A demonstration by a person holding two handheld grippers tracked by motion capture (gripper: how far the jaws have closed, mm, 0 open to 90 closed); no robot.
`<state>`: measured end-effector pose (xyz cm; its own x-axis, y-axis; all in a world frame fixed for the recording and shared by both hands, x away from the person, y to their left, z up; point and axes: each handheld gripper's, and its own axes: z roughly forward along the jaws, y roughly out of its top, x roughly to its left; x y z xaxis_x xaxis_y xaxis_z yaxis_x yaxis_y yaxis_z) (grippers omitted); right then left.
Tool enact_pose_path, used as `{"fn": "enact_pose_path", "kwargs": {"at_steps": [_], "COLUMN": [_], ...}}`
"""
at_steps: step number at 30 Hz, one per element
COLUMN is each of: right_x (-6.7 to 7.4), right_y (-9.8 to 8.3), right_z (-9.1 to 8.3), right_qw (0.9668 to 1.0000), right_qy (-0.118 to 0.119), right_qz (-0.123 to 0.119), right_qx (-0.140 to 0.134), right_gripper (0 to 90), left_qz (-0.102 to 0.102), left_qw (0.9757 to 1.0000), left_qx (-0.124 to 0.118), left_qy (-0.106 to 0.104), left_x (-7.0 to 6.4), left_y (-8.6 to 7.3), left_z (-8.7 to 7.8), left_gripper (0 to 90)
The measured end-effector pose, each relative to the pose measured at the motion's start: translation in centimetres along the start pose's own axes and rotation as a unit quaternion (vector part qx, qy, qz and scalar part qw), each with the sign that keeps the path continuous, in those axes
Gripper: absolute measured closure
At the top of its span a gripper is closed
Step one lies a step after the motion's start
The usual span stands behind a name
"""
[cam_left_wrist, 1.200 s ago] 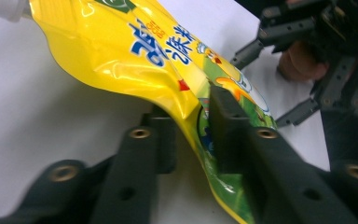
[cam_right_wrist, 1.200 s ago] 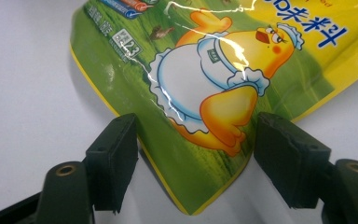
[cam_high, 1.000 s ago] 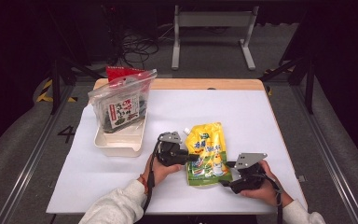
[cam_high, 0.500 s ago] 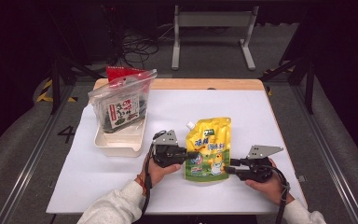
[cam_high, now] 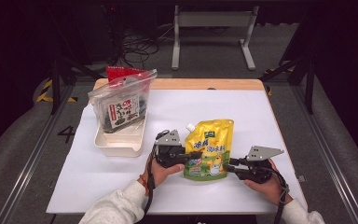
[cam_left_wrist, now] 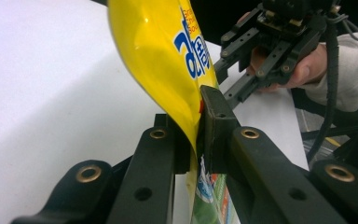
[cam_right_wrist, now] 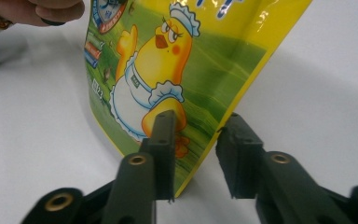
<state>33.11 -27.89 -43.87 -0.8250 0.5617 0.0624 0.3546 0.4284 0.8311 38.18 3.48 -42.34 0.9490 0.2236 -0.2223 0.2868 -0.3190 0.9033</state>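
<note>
Yellow pouch [cam_high: 209, 148] lies on the white table [cam_high: 270, 116], spout toward the far side, between the two grippers. Its lower left edge sits in the left gripper [cam_high: 190, 157]; its lower right corner is just ahead of the right gripper [cam_high: 228, 166].

Left gripper: jaws clamped tight on the pouch edge; in the left gripper view the film is pinched between both pads and lifts off the table, bowing up and away from the jaws.

Right gripper [cam_right_wrist: 196, 140]: jaws have just been closing. In the right gripper view they stand part-way shut with a clear gap; the pouch corner lies between them, one pad over the printed face, the other off the edge. No pinch seen yet, so nothing is held on this side.

Farther out, left of the left gripper: a cream tray [cam_high: 121, 142] with a clear bag [cam_high: 121, 105] of dark packets leaning in it, well apart from the pouch.

Risks, as judged:
- Right jaws catch only the tip of the corner; the slick film could slide out on lifting.
- One-sided hold lets the pouch sag and twist around the left pads.
- Hard squeeze on the soft body could push the contents toward the spout.
</note>
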Motion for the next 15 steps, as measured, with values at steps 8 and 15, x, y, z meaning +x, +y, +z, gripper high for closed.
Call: {"fn": "enact_pose_path", "kwargs": {"at_steps": [8, 15], "right_x": [0.5, 0.1], "right_y": [-0.1, -0.3], "right_z": [-0.1, -0.8], "right_qw": [0.9997, 0.9996], "right_qy": [-0.007, -0.016], "right_qz": [-0.014, -0.008], "right_qx": [0.019, 0.022], "right_gripper": [43.2, 39.8], "left_qz": [0.024, 0.040], "left_qw": [0.9997, 0.9988], "left_qx": [-0.004, -0.010], "left_qy": [0.008, 0.025], "left_x": [-0.4, -0.6], "left_y": [0.6, 0.9], "left_z": [-0.6, -1.3], "left_gripper": [84.7, 85.3]}}
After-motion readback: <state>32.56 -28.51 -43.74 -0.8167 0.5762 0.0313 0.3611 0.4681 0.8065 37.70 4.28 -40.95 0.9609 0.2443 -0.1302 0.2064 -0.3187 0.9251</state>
